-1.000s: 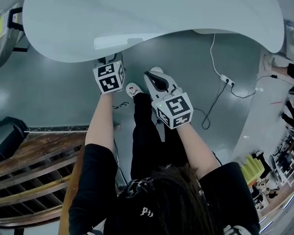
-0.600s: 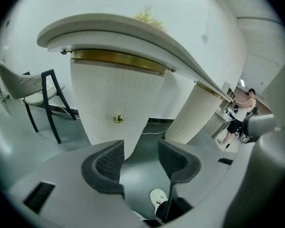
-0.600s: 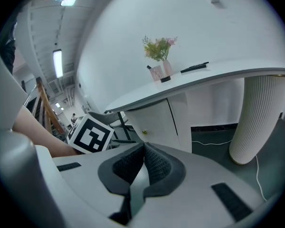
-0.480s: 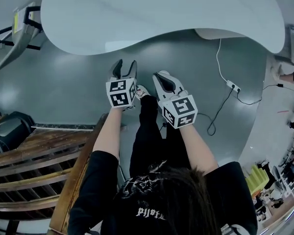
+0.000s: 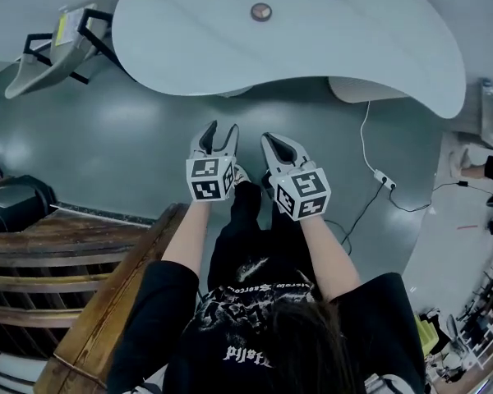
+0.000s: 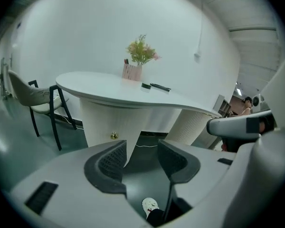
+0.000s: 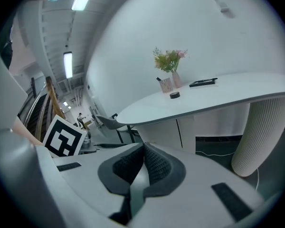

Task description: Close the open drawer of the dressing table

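Note:
The white dressing table (image 5: 312, 48) with its curved top stands ahead of me, a stretch of floor between it and both grippers. In the left gripper view a small brass knob (image 6: 114, 136) sits on the table's white front under the top (image 6: 133, 96), and that front looks flush. My left gripper (image 5: 219, 134) is open, with nothing between its jaws (image 6: 141, 158). To its right, my right gripper (image 5: 275, 144) is shut and empty (image 7: 143, 158). Both point toward the table at about the same height.
A vase of flowers (image 6: 140, 56) and small items stand on the tabletop. A chair (image 5: 57, 43) is at the left, a ribbed pedestal (image 7: 261, 132) at the right. A power strip with cable (image 5: 382, 179) lies on the floor. A wooden railing (image 5: 66, 261) is behind left.
The left gripper has come out from under the table's edge. Both grippers have drawn back from the table, and the table now lies farther away in the head view.

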The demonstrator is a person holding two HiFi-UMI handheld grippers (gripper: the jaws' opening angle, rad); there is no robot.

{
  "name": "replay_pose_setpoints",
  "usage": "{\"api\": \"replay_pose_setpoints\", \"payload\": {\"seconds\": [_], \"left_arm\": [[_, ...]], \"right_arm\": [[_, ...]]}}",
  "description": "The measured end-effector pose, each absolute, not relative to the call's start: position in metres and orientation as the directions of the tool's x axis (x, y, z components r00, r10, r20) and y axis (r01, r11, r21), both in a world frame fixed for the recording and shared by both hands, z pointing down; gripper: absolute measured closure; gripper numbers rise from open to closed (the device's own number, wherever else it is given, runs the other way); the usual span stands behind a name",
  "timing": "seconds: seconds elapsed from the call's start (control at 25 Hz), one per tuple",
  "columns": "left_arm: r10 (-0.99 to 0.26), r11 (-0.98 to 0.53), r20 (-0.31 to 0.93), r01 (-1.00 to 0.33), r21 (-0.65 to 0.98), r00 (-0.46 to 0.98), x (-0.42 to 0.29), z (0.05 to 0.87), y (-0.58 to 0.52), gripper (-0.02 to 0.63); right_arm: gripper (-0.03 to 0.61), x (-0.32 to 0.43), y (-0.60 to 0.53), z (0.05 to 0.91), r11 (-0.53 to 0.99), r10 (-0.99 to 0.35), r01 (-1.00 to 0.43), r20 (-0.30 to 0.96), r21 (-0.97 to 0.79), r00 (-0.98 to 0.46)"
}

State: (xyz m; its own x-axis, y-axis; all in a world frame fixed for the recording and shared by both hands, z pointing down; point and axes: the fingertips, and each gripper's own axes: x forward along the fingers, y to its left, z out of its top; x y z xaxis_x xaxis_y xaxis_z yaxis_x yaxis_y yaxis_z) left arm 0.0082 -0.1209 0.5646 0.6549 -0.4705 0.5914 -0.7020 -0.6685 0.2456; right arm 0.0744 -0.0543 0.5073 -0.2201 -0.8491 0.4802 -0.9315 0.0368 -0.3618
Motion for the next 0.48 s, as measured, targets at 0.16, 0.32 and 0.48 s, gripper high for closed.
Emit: {"api": "replay_pose_setpoints", "payload": {"seconds": [0.16, 0.32, 0.48], "left_arm": [[-0.48, -0.663, 0.584, -0.707, 0.247, 0.654, -0.001, 0.546, -0.105, 0.396], [-0.5, -0.655, 0.565, -0.713, 0.249, 0.656, -0.004, 0.527, -0.095, 0.4], [-0.52, -0.657, 0.534, -0.712, 0.249, 0.667, 0.002, 0.505, -0.086, 0.41]], "right_arm": [[0.552, 0.072, -0.048, 0.492, 0.056, -0.854, -0.938, 0.471, -0.342, -0.222], [0.552, 0.076, -0.042, 0.48, 0.076, -0.858, -0.943, 0.461, -0.323, -0.227], [0.552, 0.087, -0.035, 0.47, 0.082, -0.865, -0.946, 0.45, -0.312, -0.223]]}}
